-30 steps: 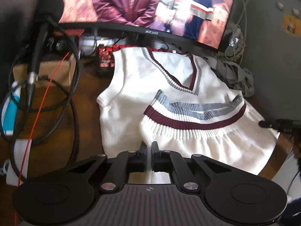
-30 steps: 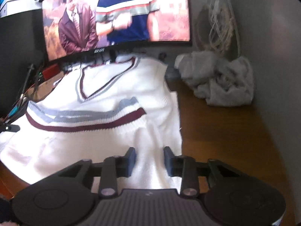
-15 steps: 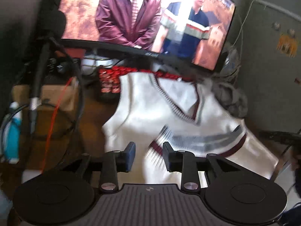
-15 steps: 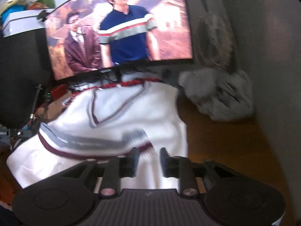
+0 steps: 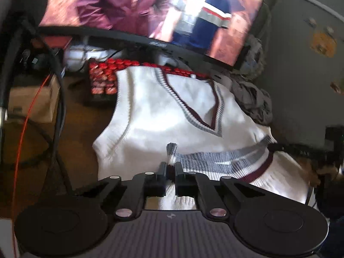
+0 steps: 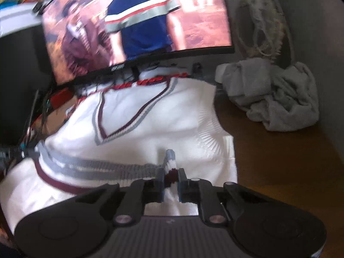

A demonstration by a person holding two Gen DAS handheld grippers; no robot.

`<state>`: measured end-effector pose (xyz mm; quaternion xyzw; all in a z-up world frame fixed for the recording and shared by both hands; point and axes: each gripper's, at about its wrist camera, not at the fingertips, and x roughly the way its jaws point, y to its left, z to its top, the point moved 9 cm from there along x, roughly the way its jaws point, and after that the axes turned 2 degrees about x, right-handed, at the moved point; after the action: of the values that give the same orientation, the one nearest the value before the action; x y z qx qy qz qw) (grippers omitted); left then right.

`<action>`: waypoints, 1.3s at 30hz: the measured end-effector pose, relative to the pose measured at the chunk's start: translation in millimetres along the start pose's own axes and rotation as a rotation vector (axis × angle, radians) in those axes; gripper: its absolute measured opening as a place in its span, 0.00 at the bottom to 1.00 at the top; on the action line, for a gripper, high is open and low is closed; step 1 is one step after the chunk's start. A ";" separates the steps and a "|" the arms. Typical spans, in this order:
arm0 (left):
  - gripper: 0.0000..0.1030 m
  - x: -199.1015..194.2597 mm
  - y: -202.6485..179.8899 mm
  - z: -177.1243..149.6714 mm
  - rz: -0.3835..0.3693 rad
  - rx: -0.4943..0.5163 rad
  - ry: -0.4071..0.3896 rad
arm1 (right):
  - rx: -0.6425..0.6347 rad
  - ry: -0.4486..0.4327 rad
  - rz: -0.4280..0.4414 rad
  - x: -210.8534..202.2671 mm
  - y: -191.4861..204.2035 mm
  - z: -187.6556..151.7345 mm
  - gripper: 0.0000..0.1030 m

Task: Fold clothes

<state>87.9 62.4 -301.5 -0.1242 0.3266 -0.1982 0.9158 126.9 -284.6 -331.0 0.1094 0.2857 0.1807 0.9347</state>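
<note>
Black plastic, the left tongs (image 5: 171, 169) are pinched on the striped ribbed hem of the white knitted V-neck vest (image 5: 154, 116), a tuft of grey-and-white rib standing up between the two fingers; the right tongs (image 6: 171, 175) grip the same hem at its other corner, with maroon and grey rib bunched between their fingers (image 6: 160, 177); the hem band of grey, white and maroon runs taut across the vest from one pair of tongs to the other, lifted over the garment's lower half; the vest itself lies face up on the brown wooden bench (image 6: 279, 161), its V-neck trimmed in grey and maroon pointing toward the tongs and its shoulders reaching back over a keyboard with red keys (image 5: 103, 75); behind the keyboard stands a wide curved monitor (image 6: 137, 21) showing a video of two people; just beside the vest's right shoulder sits a crumpled grey cloth (image 6: 277, 94), against the grey wall; on the left side of the bench lie looped black cables (image 5: 58, 99) and a thin red wire (image 5: 21, 133), beside a cardboard box (image 5: 30, 101); the frames are blurred with motion.
</note>
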 end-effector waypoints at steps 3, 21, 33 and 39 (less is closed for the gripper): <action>0.06 -15.8 -3.5 4.8 -0.030 -0.053 -0.056 | 0.020 -0.068 -0.001 -19.7 0.0 9.2 0.08; 0.06 20.1 16.0 12.6 0.095 -0.052 -0.034 | 0.090 -0.028 -0.104 13.0 -25.8 15.7 0.09; 0.07 15.7 21.4 8.8 0.157 -0.074 -0.047 | 0.085 -0.024 -0.160 18.2 -28.2 22.1 0.08; 0.24 8.4 20.7 12.8 0.246 0.006 -0.057 | -0.014 -0.036 -0.243 11.4 -27.5 27.8 0.18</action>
<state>108.0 78.4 -303.9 -0.0858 0.3125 -0.0818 0.9425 159.2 -307.9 -322.5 0.0705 0.2789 0.0660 0.9554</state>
